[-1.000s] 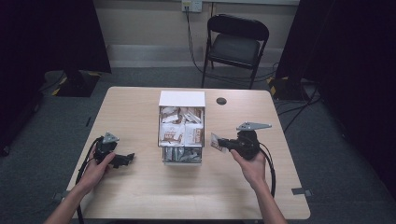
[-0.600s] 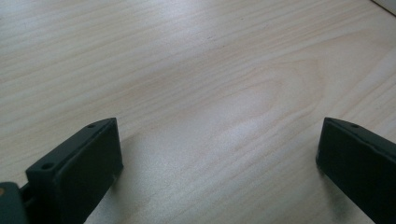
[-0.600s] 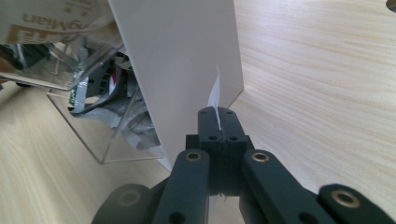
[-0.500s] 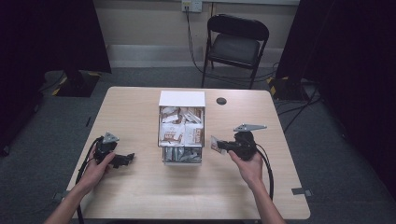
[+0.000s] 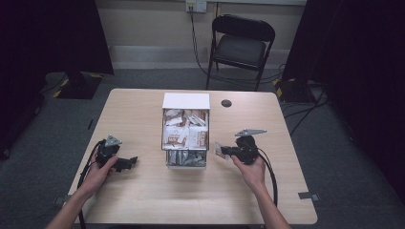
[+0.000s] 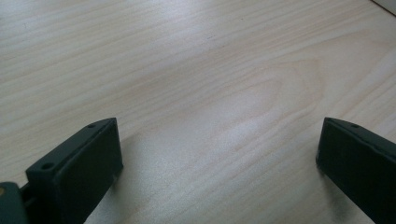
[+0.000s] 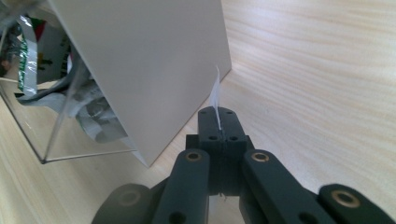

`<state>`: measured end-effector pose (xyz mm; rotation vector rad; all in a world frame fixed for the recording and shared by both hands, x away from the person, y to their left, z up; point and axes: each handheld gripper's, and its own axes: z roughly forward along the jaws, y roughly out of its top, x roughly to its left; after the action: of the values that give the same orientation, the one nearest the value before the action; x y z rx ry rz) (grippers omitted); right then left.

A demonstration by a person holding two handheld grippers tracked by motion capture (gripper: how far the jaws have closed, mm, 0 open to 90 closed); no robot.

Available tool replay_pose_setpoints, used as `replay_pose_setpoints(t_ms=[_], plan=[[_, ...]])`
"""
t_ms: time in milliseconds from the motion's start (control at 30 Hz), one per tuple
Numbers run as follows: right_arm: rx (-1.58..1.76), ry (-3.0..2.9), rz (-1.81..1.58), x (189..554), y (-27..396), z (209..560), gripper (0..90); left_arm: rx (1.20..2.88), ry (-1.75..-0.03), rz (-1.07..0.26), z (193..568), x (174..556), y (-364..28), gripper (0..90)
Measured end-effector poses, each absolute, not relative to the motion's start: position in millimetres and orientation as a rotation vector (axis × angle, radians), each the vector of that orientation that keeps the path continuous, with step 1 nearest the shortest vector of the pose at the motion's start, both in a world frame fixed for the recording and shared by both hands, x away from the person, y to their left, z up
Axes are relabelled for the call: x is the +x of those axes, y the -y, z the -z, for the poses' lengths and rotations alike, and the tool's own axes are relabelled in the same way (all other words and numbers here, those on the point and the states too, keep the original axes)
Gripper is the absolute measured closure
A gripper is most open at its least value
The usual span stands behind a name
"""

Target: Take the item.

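1. Two handheld grippers flank the white box we take as our landmark, which stands mid-table on the wooden table packed with snack packets.
2. Left of the box and well apart from it, we see the left gripper resting low on the wood, jaws spread wide with nothing between them.
3. Just right of the box, near its front corner, the right gripper has its jaws closed on a thin white packet, held edge-on beside the box wall.
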<state>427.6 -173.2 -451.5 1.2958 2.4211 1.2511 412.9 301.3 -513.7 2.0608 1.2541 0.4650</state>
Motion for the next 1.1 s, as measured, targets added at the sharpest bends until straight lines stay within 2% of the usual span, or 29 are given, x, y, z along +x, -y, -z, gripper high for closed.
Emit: replay_pose_setpoints(t_ms=[833, 933, 1000, 1100], plan=[[1.398, -2.43, -1.171, 439.8, 176.6, 484.8, 89.4, 2.058, -1.255, -0.47, 513.8, 412.6, -301.1, 0.0], [1.398, -2.432, -1.141, 440.8, 176.6, 487.4, 84.4, 2.058, -1.255, -0.47, 513.8, 412.6, -301.1, 0.0], [1.417, -2.415, -1.133, 442.0, 177.8, 488.9, 74.3, 2.058, -1.255, -0.47, 513.8, 412.6, -301.1, 0.0], [1.433, -2.39, -1.163, 442.0, 181.5, 487.2, 64.8, 2.058, -1.253, -0.468, 513.9, 412.7, -301.2, 0.0]])
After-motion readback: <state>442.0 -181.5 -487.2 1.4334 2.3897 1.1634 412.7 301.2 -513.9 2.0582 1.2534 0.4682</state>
